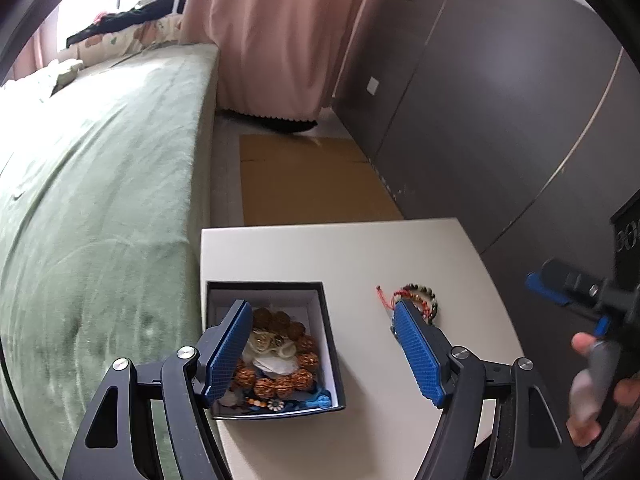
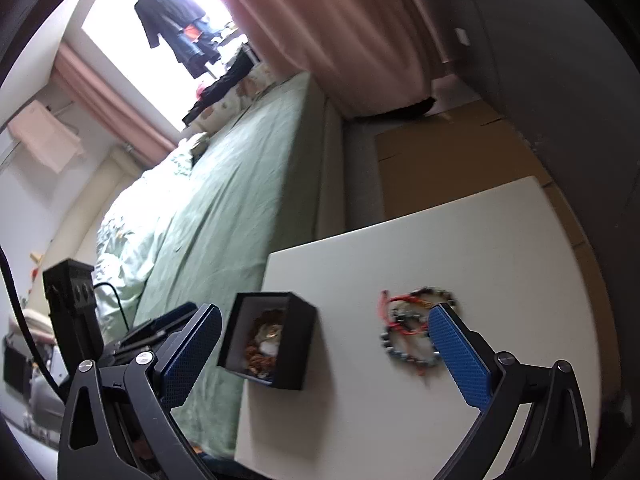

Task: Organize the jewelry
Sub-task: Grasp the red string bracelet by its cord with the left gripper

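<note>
A black box (image 1: 330, 344) with a white lining sits at the left edge of the white table (image 1: 340, 256). It holds brown bead bracelets (image 1: 280, 322) and other jewelry. A dark bead bracelet with red cord (image 1: 418, 296) lies on the table to the box's right. My left gripper (image 1: 322, 318) is open and empty, above the table between box and bracelet. My right gripper (image 2: 324, 316) is open and empty; the box (image 2: 298, 344) and the bracelet (image 2: 412, 320) lie between its fingers in its view. The right gripper also shows in the left wrist view (image 1: 568, 288), held by a hand.
A bed with a green cover (image 1: 100, 200) runs along the table's left side. Grey cabinet doors (image 1: 500, 120) stand to the right. Brown cardboard (image 1: 312, 184) lies on the floor beyond the table. A pink curtain (image 1: 272, 32) hangs at the back.
</note>
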{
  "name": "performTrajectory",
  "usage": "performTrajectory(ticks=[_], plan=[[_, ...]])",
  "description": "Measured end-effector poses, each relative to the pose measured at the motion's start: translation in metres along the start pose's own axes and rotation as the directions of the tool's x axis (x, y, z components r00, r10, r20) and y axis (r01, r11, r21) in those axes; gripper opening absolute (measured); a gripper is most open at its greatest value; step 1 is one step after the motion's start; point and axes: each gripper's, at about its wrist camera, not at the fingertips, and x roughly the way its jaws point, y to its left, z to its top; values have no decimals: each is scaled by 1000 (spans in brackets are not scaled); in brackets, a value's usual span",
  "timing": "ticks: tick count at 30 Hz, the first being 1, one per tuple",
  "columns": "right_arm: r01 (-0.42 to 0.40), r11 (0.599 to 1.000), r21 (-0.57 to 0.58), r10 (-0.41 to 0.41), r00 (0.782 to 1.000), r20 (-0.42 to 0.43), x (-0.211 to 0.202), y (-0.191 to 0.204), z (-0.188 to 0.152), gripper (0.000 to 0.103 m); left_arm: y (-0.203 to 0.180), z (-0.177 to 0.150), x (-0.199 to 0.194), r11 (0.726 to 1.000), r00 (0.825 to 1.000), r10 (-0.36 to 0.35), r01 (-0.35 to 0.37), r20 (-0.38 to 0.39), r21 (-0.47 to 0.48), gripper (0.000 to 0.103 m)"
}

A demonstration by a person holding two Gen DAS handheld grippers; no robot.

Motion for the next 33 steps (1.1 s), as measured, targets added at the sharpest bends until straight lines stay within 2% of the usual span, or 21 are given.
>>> performTrajectory(ticks=[3,9,11,14,18,23,27,33], plan=[[23,1000,21,-23,1000,14,-6,-12,1,103,-9,0,8,1000,1000,-5,5,-16,9,74],[35,993,110,-32,999,-33,-3,-44,-2,100,-23,3,25,999,998,-33,33,-45,-4,73],[28,991,130,-23,999,-40,0,-51,-4,96,-28,5,34,999,997,-51,50,-56,-16,70],[37,989,145,-28,998,-61,5,-60,-5,86,-36,8,46,999,996,-51,50,-78,-22,59],[41,986,159,-28,996,-80,13,-71,-6,78,-46,10,62,999,994,-52,51,-101,-17,50],[44,984,175,-28,995,-93,26,-87,-7,77,-60,9,81,999,990,-38,41,-134,21,37],[47,977,210,-22,993,-118,39,-106,-7,71,-67,7,100,999,986,-24,32,-167,42,27],[43,969,242,-13,992,-126,51,-123,-5,71,-73,4,118,998,980,3,11,-199,68,25]])
